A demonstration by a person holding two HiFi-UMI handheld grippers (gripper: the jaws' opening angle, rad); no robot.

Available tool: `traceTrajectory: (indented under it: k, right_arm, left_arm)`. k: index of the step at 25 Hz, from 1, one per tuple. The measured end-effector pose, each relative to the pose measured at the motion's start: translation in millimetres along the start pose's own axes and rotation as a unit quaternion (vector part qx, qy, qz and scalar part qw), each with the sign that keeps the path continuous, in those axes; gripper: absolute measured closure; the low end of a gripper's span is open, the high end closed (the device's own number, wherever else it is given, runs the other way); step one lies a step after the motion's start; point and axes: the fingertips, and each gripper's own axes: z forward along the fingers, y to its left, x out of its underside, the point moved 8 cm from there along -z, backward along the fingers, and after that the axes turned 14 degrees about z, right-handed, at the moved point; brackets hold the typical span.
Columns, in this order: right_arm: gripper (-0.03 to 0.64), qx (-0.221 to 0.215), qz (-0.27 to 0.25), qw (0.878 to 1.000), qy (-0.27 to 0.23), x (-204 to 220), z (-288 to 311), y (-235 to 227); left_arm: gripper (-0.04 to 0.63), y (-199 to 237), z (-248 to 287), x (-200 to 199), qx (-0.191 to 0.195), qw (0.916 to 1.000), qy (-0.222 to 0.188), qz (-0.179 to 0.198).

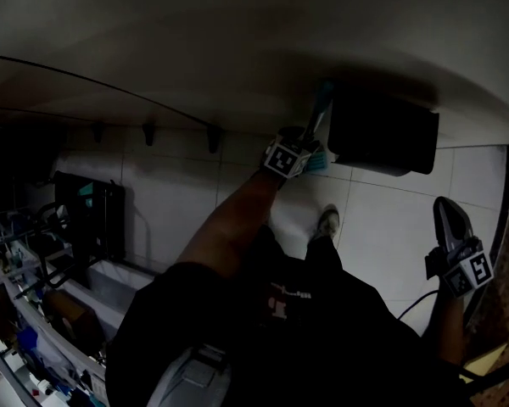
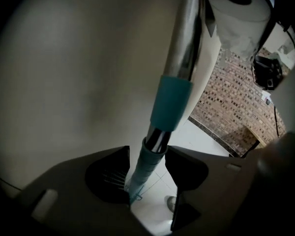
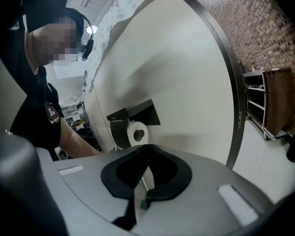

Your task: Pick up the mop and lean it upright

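**Left gripper** point(image 2: 147, 154): the jaws stand wide apart with the mop handle point(image 2: 179, 48) running up between them. The handle lies close to the left-hand jaw, with a clear gap to the other; neither pad presses on it. A teal sleeve point(image 2: 171, 102) wraps the metal shaft just above the jaws, and a paler teal ribbed section passes down through the gap.

**Mop position:** in the head view, the left gripper point(image 1: 304, 147) is held out at arm's length to the handle point(image 1: 322, 104). The handle stands nearly upright against the pale curved wall point(image 1: 237, 41), just beside a black paper holder point(image 1: 382, 134). The mop's lower end cannot be made out.

**Right gripper** point(image 3: 147, 149): the jaw tips meet, with only a narrow slit left below them. In the head view, it point(image 1: 448, 214) hangs low at the person's right side, well apart from the mop.

**Surroundings:** a toilet roll point(image 3: 137, 133) sits under the holder. White floor tiles point(image 1: 390, 219) lie below, with one shoe point(image 1: 327, 221) on them. A brick wall point(image 2: 236, 102) stands beyond.
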Motion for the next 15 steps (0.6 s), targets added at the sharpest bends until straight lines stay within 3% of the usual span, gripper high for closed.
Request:
traceTrajectory:
  k: [5,9,15]
  right_arm:
    - [0.601,0.01,0.004,1.0,0.018,8.0,6.7,-7.7]
    - [0.601,0.003,0.002,1.0,0.016,7.1,13.6,-3.3]
    - [0.601,-0.018,-0.009,1.0,0.003,-0.9,24.4,10.3]
  left_arm:
    - [0.456,1.4,12.5,-3.2,-0.001,0.9994,-0.015,0.03]
    - [0.465,1.7,6.4,-4.4,-0.005,0.9983,-0.003,0.057]
    - [0.466,-3.7,-27.7,-5.7,-0.01,0.9977,0.011,0.066]
